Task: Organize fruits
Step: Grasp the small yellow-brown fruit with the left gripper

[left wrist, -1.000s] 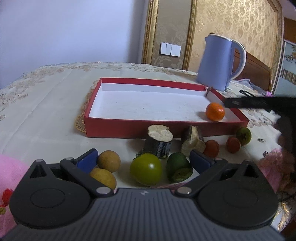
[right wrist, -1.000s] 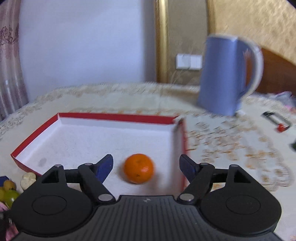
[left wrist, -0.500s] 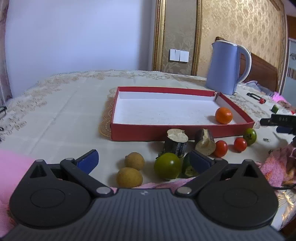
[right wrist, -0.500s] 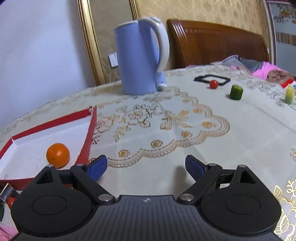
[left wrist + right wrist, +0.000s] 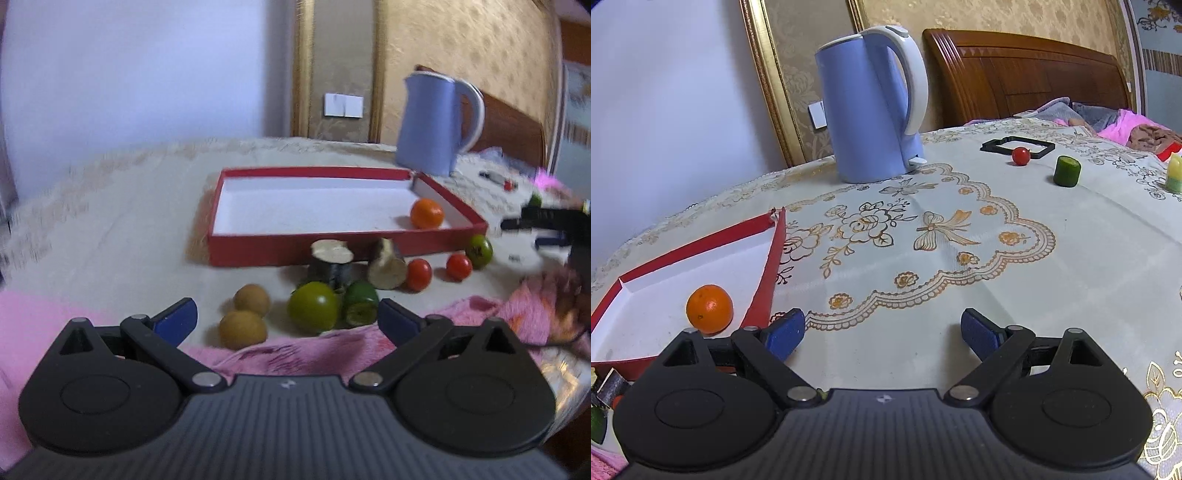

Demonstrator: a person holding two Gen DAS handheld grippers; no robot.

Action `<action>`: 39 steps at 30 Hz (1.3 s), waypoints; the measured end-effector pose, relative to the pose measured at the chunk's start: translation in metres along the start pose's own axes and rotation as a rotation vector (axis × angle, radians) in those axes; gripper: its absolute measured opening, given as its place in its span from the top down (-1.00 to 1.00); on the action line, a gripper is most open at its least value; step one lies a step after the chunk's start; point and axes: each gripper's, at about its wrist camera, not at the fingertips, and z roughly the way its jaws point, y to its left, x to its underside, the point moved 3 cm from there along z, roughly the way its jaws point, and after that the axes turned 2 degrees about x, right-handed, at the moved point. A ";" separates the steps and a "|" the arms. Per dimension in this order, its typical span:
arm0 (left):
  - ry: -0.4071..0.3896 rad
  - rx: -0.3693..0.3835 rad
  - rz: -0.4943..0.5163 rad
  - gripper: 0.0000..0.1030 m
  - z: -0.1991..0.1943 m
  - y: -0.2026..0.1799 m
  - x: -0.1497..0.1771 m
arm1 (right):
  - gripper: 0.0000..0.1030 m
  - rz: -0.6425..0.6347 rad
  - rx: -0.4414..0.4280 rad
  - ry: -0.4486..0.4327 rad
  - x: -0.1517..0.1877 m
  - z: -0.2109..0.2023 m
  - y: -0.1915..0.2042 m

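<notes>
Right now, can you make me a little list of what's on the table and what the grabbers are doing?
tray: red tray, white inside
in tray: one orange
outside tray: two red tomatoes, green tomato, two longans
kettle: blue kettle, behind the tray
left gripper: open, empty
right gripper: open, empty

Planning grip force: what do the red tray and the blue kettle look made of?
Red tray: likely cardboard, matte; thin folded walls with a split corner, white papery inside. Blue kettle: probably plastic, smooth satin body with a glossy white handle; a coated metal shell can't be ruled out.
</notes>
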 end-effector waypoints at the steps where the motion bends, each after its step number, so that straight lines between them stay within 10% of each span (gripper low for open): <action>1: 0.012 0.004 -0.020 -0.76 0.002 0.005 0.000 | -0.79 0.002 0.000 -0.002 0.000 0.000 0.000; 12: 0.084 0.009 -0.116 -0.48 0.008 0.031 -0.007 | -0.79 0.006 0.005 0.002 0.000 0.001 -0.002; 16: 0.103 0.049 -0.115 0.10 0.002 0.030 -0.008 | -0.79 0.009 0.009 0.002 0.000 0.001 -0.002; 21: 0.109 0.069 -0.113 0.10 0.002 0.036 -0.006 | -0.79 0.007 0.011 0.003 0.000 0.001 -0.002; 27: 0.103 0.059 -0.119 -0.39 0.009 0.037 -0.004 | -0.79 0.009 0.016 0.002 0.000 0.000 -0.002; 39: 0.109 0.105 -0.121 0.51 0.003 0.038 -0.006 | -0.79 0.013 0.017 0.001 -0.001 0.000 -0.003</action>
